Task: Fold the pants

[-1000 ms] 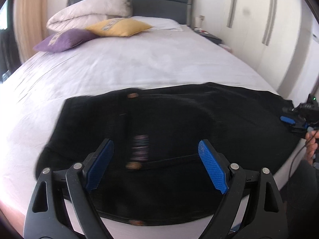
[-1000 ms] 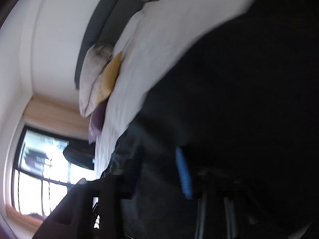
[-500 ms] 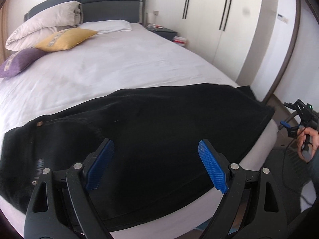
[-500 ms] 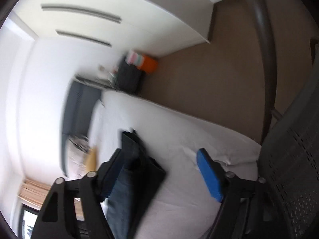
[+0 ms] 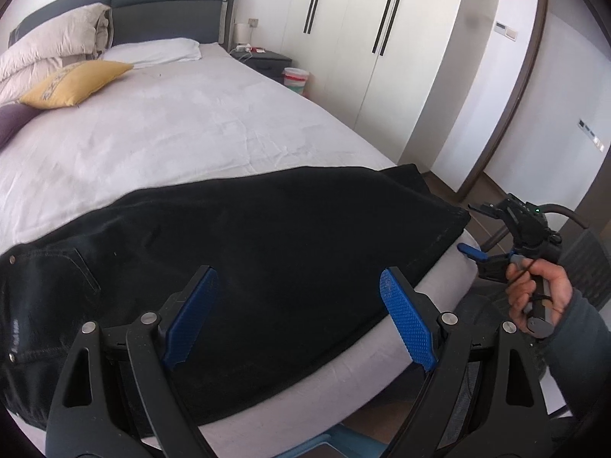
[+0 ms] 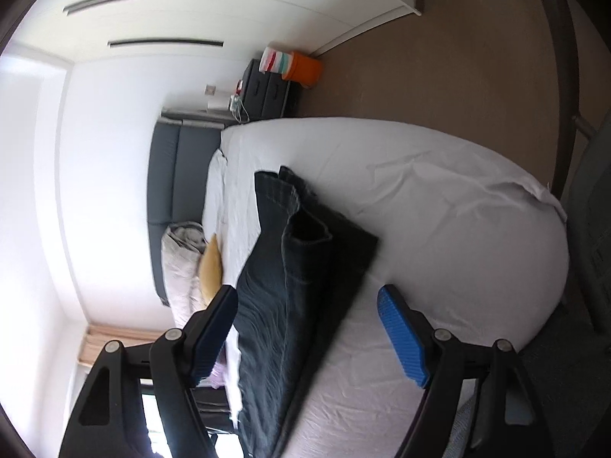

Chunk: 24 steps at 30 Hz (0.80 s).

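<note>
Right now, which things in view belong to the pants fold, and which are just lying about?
In the job:
black pants
left gripper, open
right gripper, open
bed

Lying about:
yellow cushion
white pillow
nightstand
orange bin

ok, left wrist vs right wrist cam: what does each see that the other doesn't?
Left wrist only: the right gripper with the hand holding it off the bed's corner, the pants' back pocket, the white pillow. Right wrist only: the leg hems lying open-ended, the window. Both: the dark pants flat on the bed, yellow cushion, nightstand, each camera's own open jaws.
</note>
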Each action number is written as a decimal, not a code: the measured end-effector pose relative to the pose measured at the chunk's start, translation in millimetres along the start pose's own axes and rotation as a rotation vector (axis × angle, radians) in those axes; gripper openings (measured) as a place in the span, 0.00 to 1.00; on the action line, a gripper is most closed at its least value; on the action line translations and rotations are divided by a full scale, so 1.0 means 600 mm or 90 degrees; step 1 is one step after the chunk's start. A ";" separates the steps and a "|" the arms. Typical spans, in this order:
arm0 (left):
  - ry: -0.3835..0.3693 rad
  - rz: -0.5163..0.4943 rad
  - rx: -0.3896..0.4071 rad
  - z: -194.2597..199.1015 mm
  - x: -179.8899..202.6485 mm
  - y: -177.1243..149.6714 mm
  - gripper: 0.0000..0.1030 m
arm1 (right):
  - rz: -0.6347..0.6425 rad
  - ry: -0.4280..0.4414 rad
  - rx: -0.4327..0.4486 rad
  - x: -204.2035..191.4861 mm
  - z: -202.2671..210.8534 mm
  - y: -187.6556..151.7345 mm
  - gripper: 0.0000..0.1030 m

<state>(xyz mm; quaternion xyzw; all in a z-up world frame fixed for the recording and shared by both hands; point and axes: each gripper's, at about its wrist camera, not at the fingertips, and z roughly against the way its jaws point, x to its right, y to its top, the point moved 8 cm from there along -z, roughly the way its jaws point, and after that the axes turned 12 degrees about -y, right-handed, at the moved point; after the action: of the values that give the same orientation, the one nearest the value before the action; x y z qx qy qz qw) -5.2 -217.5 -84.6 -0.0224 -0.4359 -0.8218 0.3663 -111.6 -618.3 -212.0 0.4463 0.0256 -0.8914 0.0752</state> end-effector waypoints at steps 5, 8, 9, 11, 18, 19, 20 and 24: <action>-0.012 0.013 -0.004 0.008 -0.004 -0.016 0.84 | -0.006 0.020 0.003 -0.003 -0.010 0.011 0.76; -0.014 0.015 -0.004 0.013 -0.006 -0.018 0.84 | -0.013 0.033 0.008 -0.007 -0.018 0.021 0.76; -0.015 0.016 -0.004 0.015 -0.007 -0.021 0.84 | -0.010 0.032 0.009 -0.011 -0.022 0.023 0.76; -0.016 0.021 -0.006 0.019 -0.015 -0.026 0.84 | -0.004 0.030 0.011 -0.014 -0.021 0.024 0.76; -0.028 0.025 -0.010 0.003 -0.016 -0.022 0.84 | 0.001 0.000 0.002 -0.028 -0.035 0.020 0.69; -0.032 0.024 -0.010 -0.001 -0.015 -0.018 0.84 | -0.004 -0.001 0.001 -0.029 -0.039 0.021 0.68; -0.035 0.024 -0.009 -0.005 -0.015 -0.015 0.84 | -0.005 -0.002 0.001 -0.031 -0.041 0.021 0.66; -0.052 0.035 -0.022 -0.046 -0.013 0.007 0.84 | 0.002 -0.005 -0.005 -0.044 -0.054 0.023 0.57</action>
<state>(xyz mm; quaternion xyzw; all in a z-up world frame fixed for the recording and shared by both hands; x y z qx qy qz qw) 11.1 -234.7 -101.5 -0.0742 -0.4354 -0.8173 0.3700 -68.2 -625.2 -210.4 0.4423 0.0282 -0.8930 0.0787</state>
